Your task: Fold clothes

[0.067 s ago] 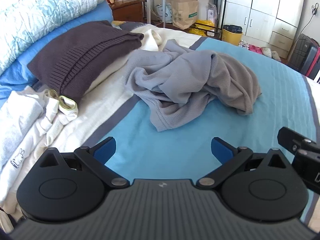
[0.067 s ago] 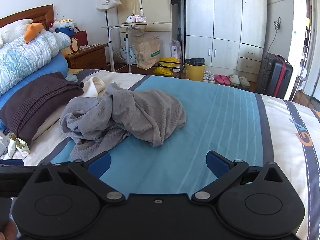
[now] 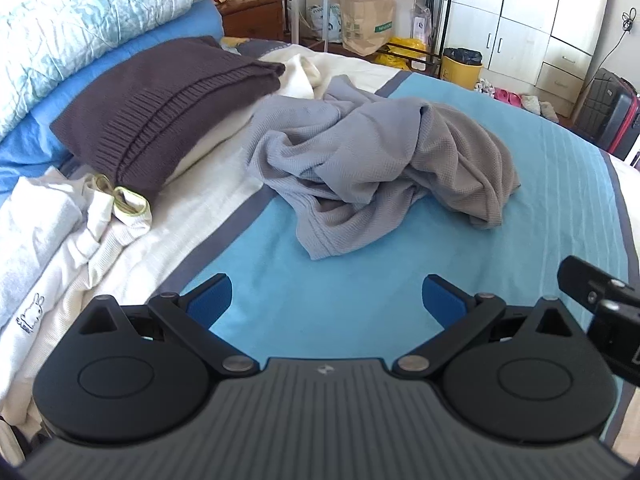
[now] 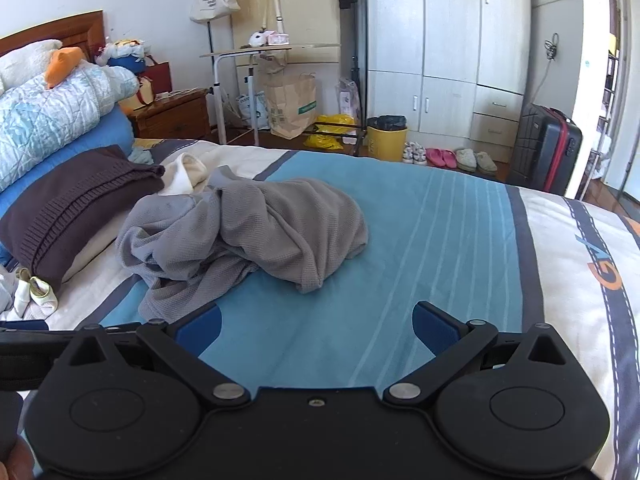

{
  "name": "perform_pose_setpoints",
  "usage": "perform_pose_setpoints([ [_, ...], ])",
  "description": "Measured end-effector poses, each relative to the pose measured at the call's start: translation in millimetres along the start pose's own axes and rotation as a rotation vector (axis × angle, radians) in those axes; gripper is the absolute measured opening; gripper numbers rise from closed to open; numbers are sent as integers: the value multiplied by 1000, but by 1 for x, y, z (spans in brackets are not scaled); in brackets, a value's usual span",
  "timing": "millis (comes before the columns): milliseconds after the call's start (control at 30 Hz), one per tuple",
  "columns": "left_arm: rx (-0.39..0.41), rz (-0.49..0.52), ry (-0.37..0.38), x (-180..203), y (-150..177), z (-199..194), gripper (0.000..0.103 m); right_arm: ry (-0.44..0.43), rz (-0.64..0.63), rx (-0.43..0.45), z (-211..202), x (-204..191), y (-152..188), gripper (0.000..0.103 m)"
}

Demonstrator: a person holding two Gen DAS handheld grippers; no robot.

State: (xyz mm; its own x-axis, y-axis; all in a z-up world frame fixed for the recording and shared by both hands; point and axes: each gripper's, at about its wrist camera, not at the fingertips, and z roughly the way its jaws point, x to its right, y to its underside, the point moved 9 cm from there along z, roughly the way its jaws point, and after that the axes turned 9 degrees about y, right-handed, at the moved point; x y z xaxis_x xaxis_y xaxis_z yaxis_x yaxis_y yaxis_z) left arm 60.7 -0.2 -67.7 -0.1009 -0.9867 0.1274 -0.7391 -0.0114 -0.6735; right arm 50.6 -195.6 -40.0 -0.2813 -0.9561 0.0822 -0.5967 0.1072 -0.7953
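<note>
A crumpled grey knit garment (image 3: 372,160) lies in a heap on the blue bedspread (image 3: 344,280); it also shows in the right wrist view (image 4: 248,232). My left gripper (image 3: 326,300) is open and empty, hovering over the bedspread just short of the garment's near hem. My right gripper (image 4: 316,326) is open and empty, also short of the garment, with its left finger close to the near hem. Part of the right gripper (image 3: 600,300) shows at the right edge of the left wrist view.
A folded dark brown sweater (image 3: 160,108) rests on a pillow at the left. White clothes (image 3: 48,220) and small socks (image 3: 128,204) lie at the near left. A quilt (image 3: 88,20) is piled at the headboard. A suitcase (image 4: 548,148) and wardrobe (image 4: 440,40) stand beyond the bed.
</note>
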Motion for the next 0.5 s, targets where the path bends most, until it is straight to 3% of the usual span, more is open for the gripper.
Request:
perform_pose_setpoints([
  [500,-72,-89,48,2,12,6,101,-37,53,-61,-1,2,11,103],
])
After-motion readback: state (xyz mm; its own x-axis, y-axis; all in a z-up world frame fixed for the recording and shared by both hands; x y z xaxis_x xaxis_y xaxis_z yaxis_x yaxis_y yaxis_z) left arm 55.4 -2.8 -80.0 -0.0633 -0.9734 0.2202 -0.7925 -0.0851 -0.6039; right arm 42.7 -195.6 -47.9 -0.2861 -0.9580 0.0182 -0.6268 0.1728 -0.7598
